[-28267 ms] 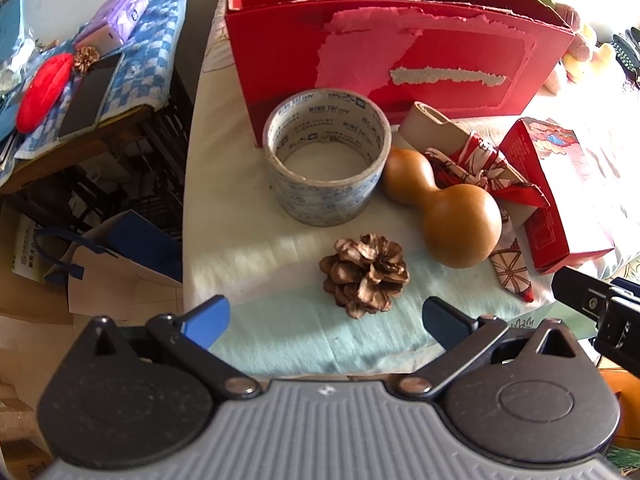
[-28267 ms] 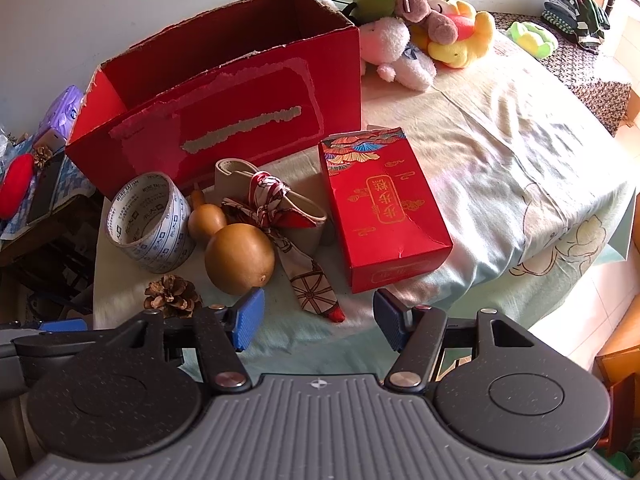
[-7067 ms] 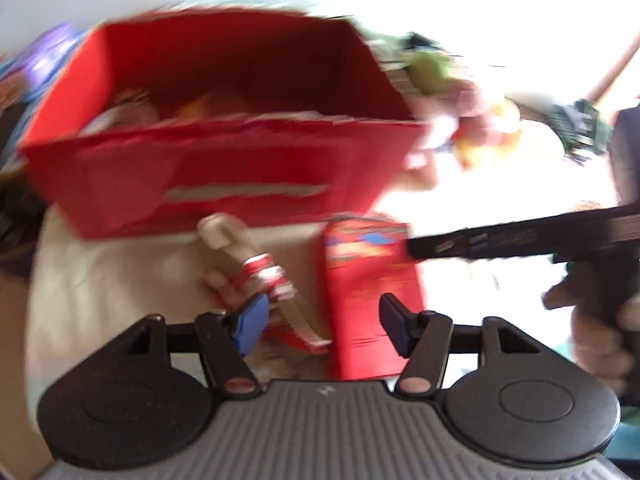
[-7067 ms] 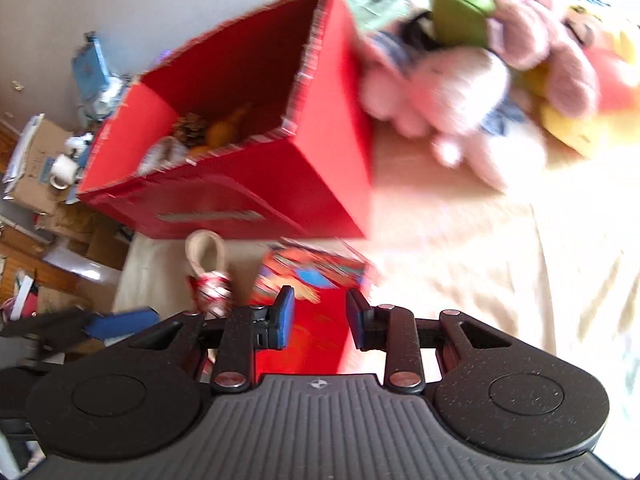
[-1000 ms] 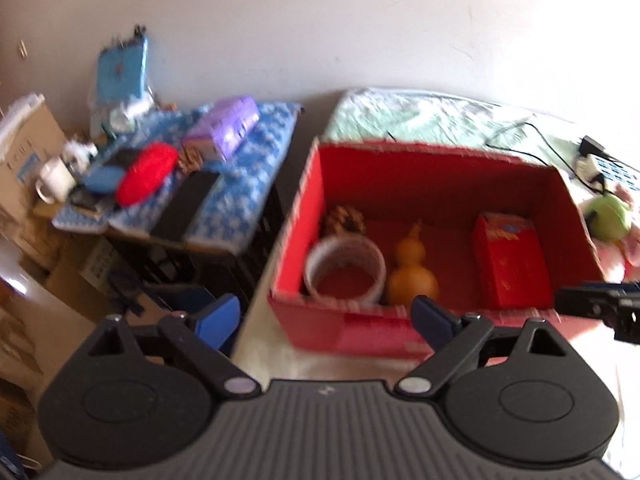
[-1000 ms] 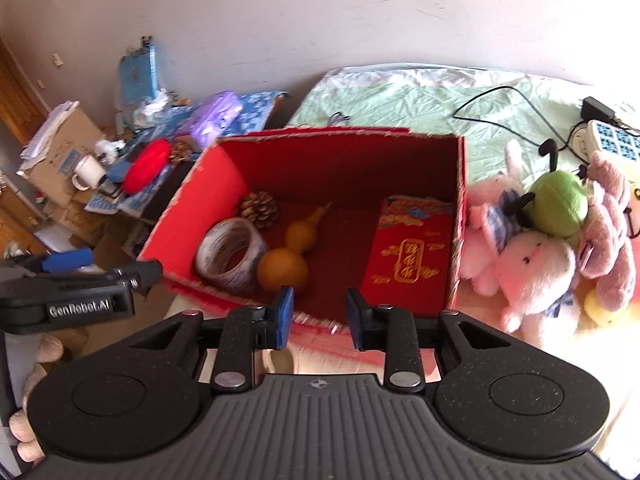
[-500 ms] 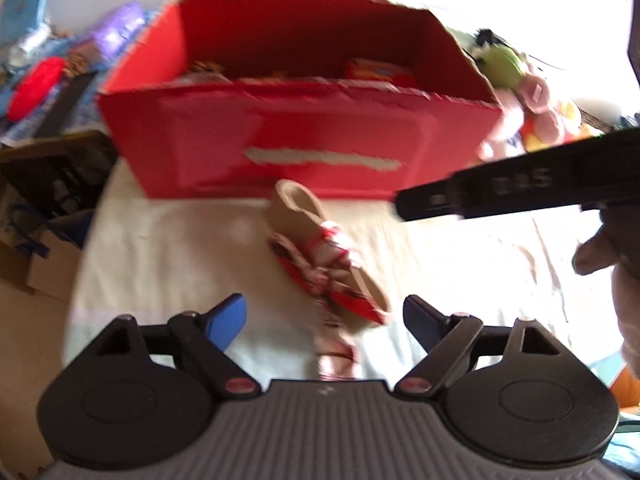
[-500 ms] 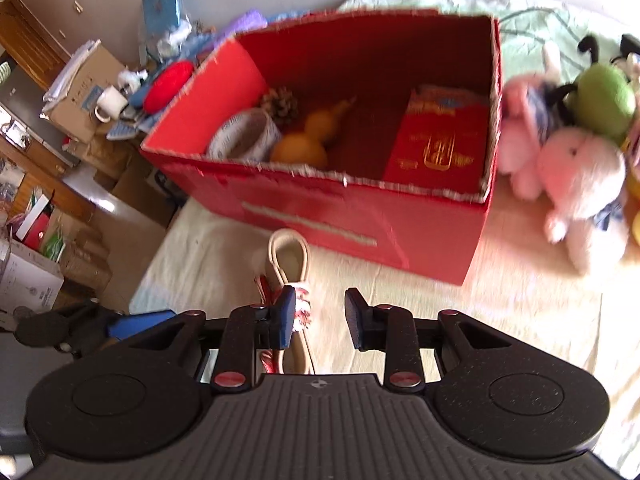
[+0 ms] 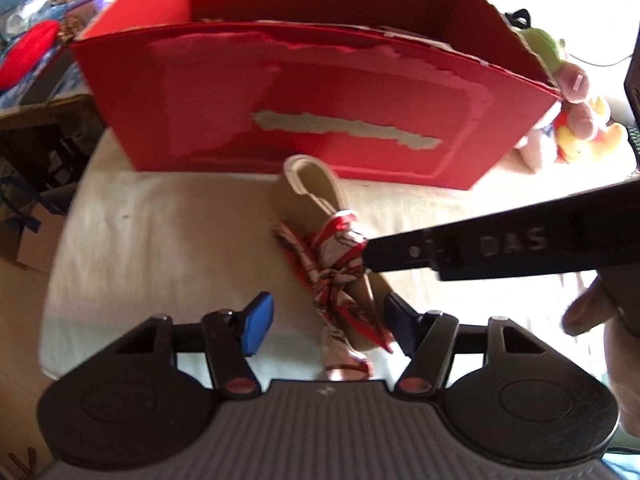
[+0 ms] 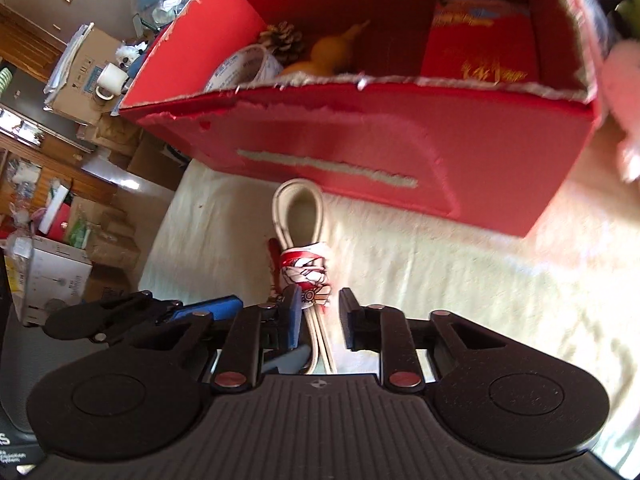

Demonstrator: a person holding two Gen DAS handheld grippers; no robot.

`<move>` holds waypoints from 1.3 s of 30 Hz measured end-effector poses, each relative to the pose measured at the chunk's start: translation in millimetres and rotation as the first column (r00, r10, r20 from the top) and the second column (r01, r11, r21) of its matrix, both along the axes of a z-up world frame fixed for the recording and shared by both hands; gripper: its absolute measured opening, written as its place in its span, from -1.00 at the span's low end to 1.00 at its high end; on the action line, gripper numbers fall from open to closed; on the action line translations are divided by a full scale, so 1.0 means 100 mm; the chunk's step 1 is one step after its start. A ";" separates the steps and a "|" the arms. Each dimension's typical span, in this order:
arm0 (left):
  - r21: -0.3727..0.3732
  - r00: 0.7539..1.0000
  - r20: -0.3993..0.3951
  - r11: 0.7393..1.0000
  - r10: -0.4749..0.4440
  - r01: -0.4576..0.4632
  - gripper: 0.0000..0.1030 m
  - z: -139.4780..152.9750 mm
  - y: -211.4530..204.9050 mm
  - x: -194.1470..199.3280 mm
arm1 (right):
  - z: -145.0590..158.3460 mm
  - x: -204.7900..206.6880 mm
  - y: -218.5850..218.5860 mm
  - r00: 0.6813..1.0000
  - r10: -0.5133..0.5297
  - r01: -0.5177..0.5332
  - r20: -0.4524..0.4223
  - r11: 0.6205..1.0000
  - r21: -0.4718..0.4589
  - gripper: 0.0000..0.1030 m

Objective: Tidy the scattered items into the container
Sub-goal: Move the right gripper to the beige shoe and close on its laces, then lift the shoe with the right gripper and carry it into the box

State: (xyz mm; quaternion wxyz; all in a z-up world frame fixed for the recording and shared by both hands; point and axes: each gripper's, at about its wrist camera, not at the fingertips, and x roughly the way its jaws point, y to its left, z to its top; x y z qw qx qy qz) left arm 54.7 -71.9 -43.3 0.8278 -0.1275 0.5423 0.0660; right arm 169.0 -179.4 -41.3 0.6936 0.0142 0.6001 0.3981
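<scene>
On the pale bedspread (image 9: 168, 216), the beige folded strap tied with a red-patterned ribbon (image 10: 306, 272) is straddled, ungripped, by both closing grippers, left gripper (image 9: 326, 322) wider, right gripper (image 10: 320, 316) narrow; the loose ribbon could be snagged.

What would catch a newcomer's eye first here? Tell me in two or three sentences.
The big red box fills the back of both views, already holding a tape roll, pine cone, gourd and red packet. In front of it on the cloth lies a beige roll tied with red ribbon, between both closing grippers.
</scene>
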 end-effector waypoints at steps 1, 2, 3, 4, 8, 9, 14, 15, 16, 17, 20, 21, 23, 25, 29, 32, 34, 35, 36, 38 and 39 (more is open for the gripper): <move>0.001 1.000 -0.004 1.000 0.006 -0.006 0.29 -0.01 0.04 -0.02 | 0.01 -0.01 0.01 1.000 0.003 -0.003 -0.010 1.000 0.011 -0.60; 0.003 1.000 -0.011 1.000 0.014 -0.014 0.27 -0.02 0.08 -0.04 | 0.00 -0.02 0.03 1.000 0.009 -0.009 -0.019 1.000 0.018 -0.60; 0.006 1.000 -0.018 1.000 0.021 -0.021 0.27 -0.03 0.11 -0.06 | 0.00 -0.04 0.05 0.999 0.018 -0.017 -0.027 1.000 0.022 -0.60; 0.001 0.999 -0.024 1.000 0.027 -0.027 0.26 -0.04 0.15 -0.08 | 0.00 -0.05 0.08 0.999 0.026 -0.025 -0.032 0.999 0.024 -0.60; 0.000 1.000 -0.024 1.000 0.016 -0.016 0.18 -0.03 0.16 -0.10 | 0.05 -0.10 0.13 1.000 0.028 -0.028 0.014 1.000 0.009 -0.54; -0.001 1.000 -0.020 1.000 0.009 -0.009 0.17 -0.03 0.14 -0.09 | 0.07 -0.10 0.14 0.999 0.025 -0.025 0.037 1.000 -0.003 -0.51; -0.014 0.999 -0.016 1.000 -0.028 0.027 0.15 -0.03 0.06 0.03 | 0.00 -0.03 0.21 1.000 0.019 -0.019 0.017 1.000 -0.011 -0.41; -0.012 0.999 -0.017 0.999 -0.038 0.037 0.15 -0.03 0.05 0.04 | -0.01 -0.02 0.24 1.000 0.017 -0.017 0.017 1.000 -0.016 -0.36; -0.007 0.999 -0.017 0.999 -0.049 0.049 0.15 -0.03 0.03 0.05 | -0.03 -0.01 0.26 1.000 0.016 -0.016 0.024 0.999 -0.029 -0.35; -0.001 0.998 -0.016 0.998 -0.058 0.058 0.15 -0.02 0.02 0.06 | -0.05 -0.01 0.28 0.999 0.017 -0.016 0.029 0.999 -0.043 -0.35; -0.021 0.997 -0.018 0.997 -0.072 0.071 0.11 -0.03 0.04 0.07 | -0.09 0.00 0.29 0.999 0.015 -0.013 0.029 0.999 -0.052 -0.38; -0.036 0.997 -0.017 0.997 -0.074 0.073 0.05 -0.03 0.06 0.07 | -0.10 0.01 0.29 1.000 0.010 -0.009 0.024 0.999 -0.054 -0.41; -0.062 0.996 -0.011 0.995 -0.085 0.084 -0.11 -0.02 0.09 0.06 | -0.11 0.02 0.28 1.000 0.005 -0.004 0.012 0.999 -0.053 -0.44; -0.081 0.994 -0.001 0.991 -0.107 0.107 -0.43 0.00 0.07 0.04 | -0.11 0.01 0.27 1.000 0.005 -0.004 0.011 0.999 -0.051 -0.47; -0.058 0.989 0.005 0.987 -0.147 0.147 -0.60 0.05 -0.01 0.00 | -0.08 -0.04 0.26 1.000 0.012 -0.011 0.024 0.999 -0.053 -0.50; -0.066 0.987 0.017 0.985 -0.158 0.158 -0.62 0.08 -0.02 -0.05 | -0.06 -0.06 0.24 1.000 0.007 -0.006 0.021 0.999 -0.047 -0.50; -0.071 0.987 0.014 0.985 -0.158 0.159 -0.61 0.09 -0.04 -0.08 | -0.05 -0.08 0.22 1.000 0.004 -0.003 0.019 0.999 -0.043 -0.51; -0.067 0.986 0.012 0.984 -0.164 0.165 -0.60 0.09 -0.06 -0.08 | -0.05 -0.09 0.21 1.000 0.000 0.001 0.017 0.999 -0.044 -0.51; -0.060 0.986 0.010 0.984 -0.166 0.166 -0.59 0.08 -0.08 -0.09 | -0.06 -0.09 0.21 1.000 -0.006 0.006 0.013 0.999 -0.048 -0.50; -0.046 0.987 0.015 0.986 -0.161 0.161 -0.57 0.08 -0.15 -0.08 | -0.09 -0.10 0.20 1.000 -0.017 0.017 0.009 0.998 -0.058 -0.50; -0.039 0.987 0.017 0.986 -0.163 0.163 -0.57 0.08 -0.17 -0.08 | -0.09 -0.10 0.20 1.000 -0.021 0.021 0.012 0.998 -0.058 -0.50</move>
